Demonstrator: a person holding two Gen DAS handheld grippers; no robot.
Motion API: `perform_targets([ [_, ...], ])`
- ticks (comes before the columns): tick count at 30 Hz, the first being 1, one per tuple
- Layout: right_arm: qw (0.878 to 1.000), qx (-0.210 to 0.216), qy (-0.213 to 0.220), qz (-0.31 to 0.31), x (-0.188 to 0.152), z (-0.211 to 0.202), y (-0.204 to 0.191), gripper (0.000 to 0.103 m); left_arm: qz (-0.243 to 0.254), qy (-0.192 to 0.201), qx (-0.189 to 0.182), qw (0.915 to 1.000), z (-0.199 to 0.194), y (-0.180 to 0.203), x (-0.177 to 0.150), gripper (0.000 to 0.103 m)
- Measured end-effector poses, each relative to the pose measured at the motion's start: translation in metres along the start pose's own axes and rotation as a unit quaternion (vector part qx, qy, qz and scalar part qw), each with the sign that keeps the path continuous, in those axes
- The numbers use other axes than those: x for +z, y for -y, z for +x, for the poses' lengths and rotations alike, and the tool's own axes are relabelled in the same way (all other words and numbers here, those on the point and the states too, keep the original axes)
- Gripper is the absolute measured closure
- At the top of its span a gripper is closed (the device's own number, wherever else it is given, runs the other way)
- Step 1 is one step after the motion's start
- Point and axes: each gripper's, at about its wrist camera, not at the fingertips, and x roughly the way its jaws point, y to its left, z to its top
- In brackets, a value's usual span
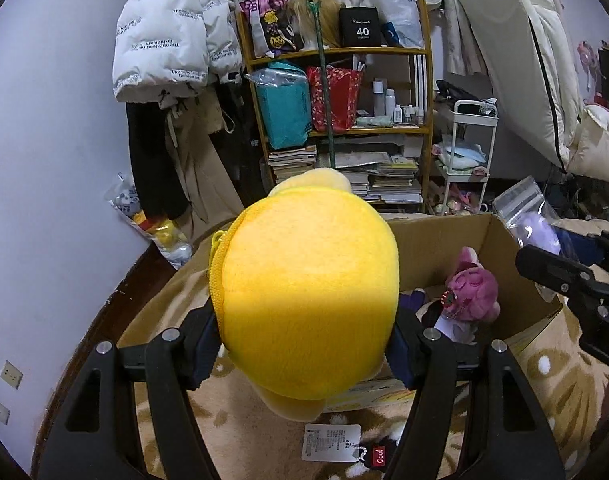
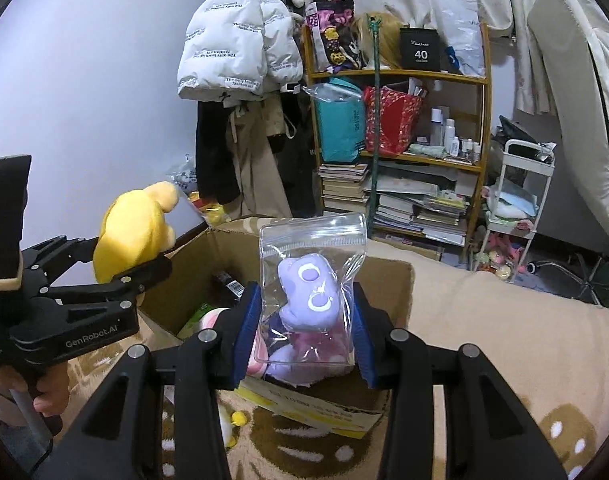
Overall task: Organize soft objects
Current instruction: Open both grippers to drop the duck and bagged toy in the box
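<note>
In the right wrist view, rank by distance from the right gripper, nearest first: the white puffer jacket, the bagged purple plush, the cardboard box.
1. Bagged purple plush: held between the right gripper's jaws.
2. Cardboard box: just beyond and below, open-topped.
3. White puffer jacket: hanging far back, upper centre-left.

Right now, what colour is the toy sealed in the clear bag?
Pale purple toy with white markings, clearest in the right wrist view.

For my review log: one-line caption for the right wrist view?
Right gripper holds bagged purple plush above cardboard box.
</note>
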Motion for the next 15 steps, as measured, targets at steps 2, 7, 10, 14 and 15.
perform_targets([
  [2,1.0,0.008,0.007,0.006,-0.007,0.001,0.002,0.057,-0.009,-0.004,-0.011,0.9999,0.002,-0.002,-0.001,0.034],
  [7,1.0,0.011,-0.004,0.001,-0.011,0.013,-0.003,0.057,-0.007,-0.006,-0.016,0.9998,0.006,-0.003,-0.004,0.033],
  [10,1.0,0.01,-0.008,-0.001,-0.013,0.014,-0.005,0.057,-0.008,-0.017,-0.024,0.9995,0.011,-0.002,-0.006,0.031],
  [14,1.0,0.009,-0.008,0.0,-0.014,0.015,-0.005,0.057,0.001,-0.019,-0.023,0.9996,0.013,0.0,-0.008,0.027],
  [15,1.0,0.008,-0.009,-0.001,-0.013,0.015,-0.004,0.057,0.003,-0.019,-0.023,0.9995,0.012,0.0,-0.007,0.023],
])
